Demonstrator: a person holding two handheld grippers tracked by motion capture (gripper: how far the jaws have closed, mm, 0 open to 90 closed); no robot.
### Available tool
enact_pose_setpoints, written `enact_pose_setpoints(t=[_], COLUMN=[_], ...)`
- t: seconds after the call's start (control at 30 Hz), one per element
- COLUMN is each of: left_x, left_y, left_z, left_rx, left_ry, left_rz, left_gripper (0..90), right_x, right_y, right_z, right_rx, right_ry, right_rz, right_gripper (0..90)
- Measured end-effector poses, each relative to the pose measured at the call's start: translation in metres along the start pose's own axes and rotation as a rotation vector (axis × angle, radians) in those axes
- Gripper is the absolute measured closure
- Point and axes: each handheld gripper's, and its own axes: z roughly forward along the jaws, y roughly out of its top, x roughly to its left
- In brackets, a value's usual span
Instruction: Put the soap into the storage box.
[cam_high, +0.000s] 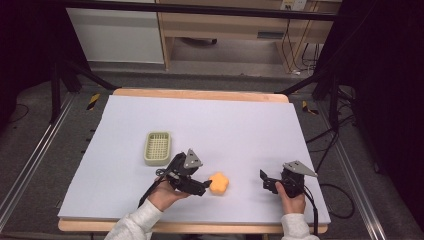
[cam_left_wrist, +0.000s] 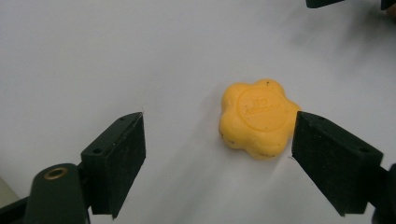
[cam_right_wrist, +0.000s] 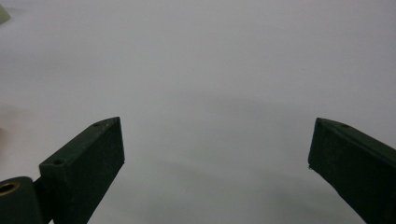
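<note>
A wide, flat table (cam_high: 240, 125) is covered with a smooth, pale grey sheet, and a strip of light wood shows along its far edge and its near edge.

One yellow-orange soap (cam_high: 219, 183) lies on the sheet, close to the near edge and about midway along it. It is shaped like a flower with round bumps all around, and a round stamp is pressed into its top. It looks smooth, with a few tiny dark specks (cam_left_wrist: 256, 119).

One small basket (cam_high: 157, 148) sits left of the middle of the table. It is pale green plastic, a rectangle with round corners, and its floor is a grid of little holes.

There are two grippers, both black and hard-looking. The left gripper (cam_high: 202, 186) is held in the left hand (cam_high: 162, 195), just beside the soap. Its two flat, blocky fingers (cam_left_wrist: 116, 158) are spread wide, and the soap lies near the right one, though whether they touch is hard to tell.

The right gripper (cam_high: 267, 181) is in the right hand (cam_high: 291, 199), near the table's near right corner. Its fingers (cam_right_wrist: 86, 168) are spread wide too, with bare grey sheet between them.
</note>
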Motion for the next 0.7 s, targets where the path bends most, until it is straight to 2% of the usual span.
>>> enact_pose_setpoints(t=[0.43, 0.7], left_x=[-0.010, -0.015], left_y=[0.007, 0.010], left_z=[0.014, 0.023], left_rx=[0.032, 0.069], left_ry=[-0.031, -0.046], left_rz=[0.028, 0.052], left_gripper=[16.4, 15.3], right_x=[0.000, 0.000], right_y=[0.000, 0.000], right_z=[0.000, 0.000], right_rx=[0.001, 0.002], right_ry=[0.001, 0.000], right_rz=[0.001, 0.002], right_gripper=[4.1, 4.1])
